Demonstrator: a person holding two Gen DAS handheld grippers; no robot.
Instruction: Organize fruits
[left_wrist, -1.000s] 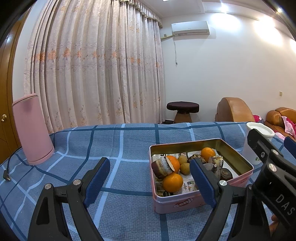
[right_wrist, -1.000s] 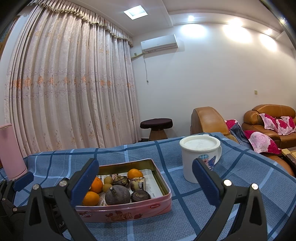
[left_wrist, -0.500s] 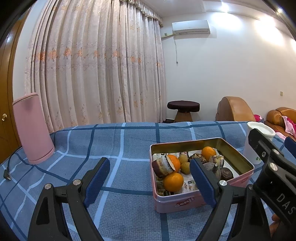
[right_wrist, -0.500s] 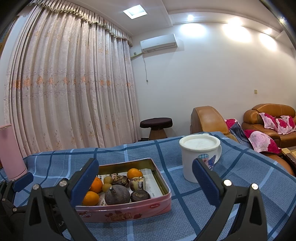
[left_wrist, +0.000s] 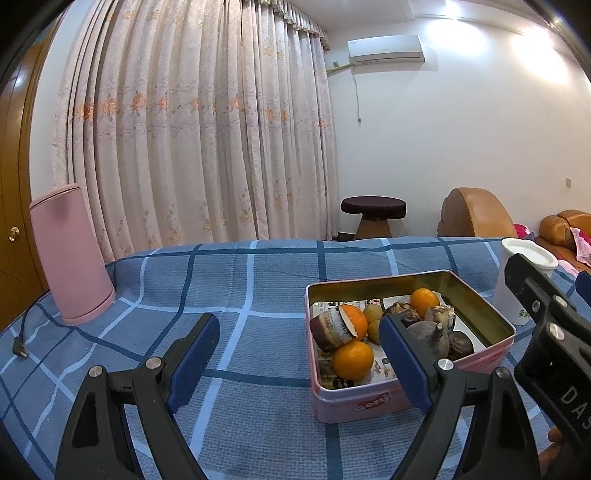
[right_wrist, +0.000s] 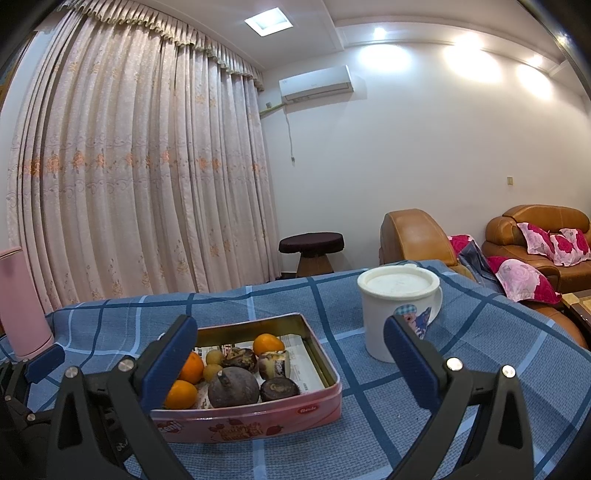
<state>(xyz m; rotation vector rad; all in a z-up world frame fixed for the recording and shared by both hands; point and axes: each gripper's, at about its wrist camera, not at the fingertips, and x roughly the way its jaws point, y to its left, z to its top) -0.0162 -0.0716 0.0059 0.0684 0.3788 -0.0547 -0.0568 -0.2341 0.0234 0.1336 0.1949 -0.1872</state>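
Fruit's all in the pink tin (right_wrist: 258, 421), open-topped, sitting on the blue-check table (left_wrist: 236, 280), paper lining under the load. Three oranges (right_wrist: 268, 343) in there, small yellow-green round ones (right_wrist: 214, 357), and dark purplish fruits, biggest being the stemmed dark fruit (right_wrist: 233, 389) at the near edge in the right wrist view.

Handling, my read: oranges firm w/ a bit of give, round, prob roll if nudged, so pinch across the widest part. Stemmed dark fruit looks hard-shelled and heavier; take it round the body, not the stem. The split dark fruit (left_wrist: 332, 330), white showing inside, looks fragile, go light. Small yellow ones prob slip out of wide pads. Tin itself thin metal, light, could slide on the cloth if pushed.

Left gripper (left_wrist: 299, 358): jaws released, spread wide, nothing between, hanging short of the tin w/ its right pad overlapping the tin in view. Right gripper (right_wrist: 288, 363): jaws also wide apart, empty, near side of tin.

Views differ: left wrist shows the split fruit's cut face plus the pink cylinder (left_wrist: 68, 254) and cable plug (left_wrist: 20, 349) far left. Right wrist hides that face behind its left pad but gives the white lidded mug (right_wrist: 397, 314) whole, just right of the tin, and the sofas beyond.
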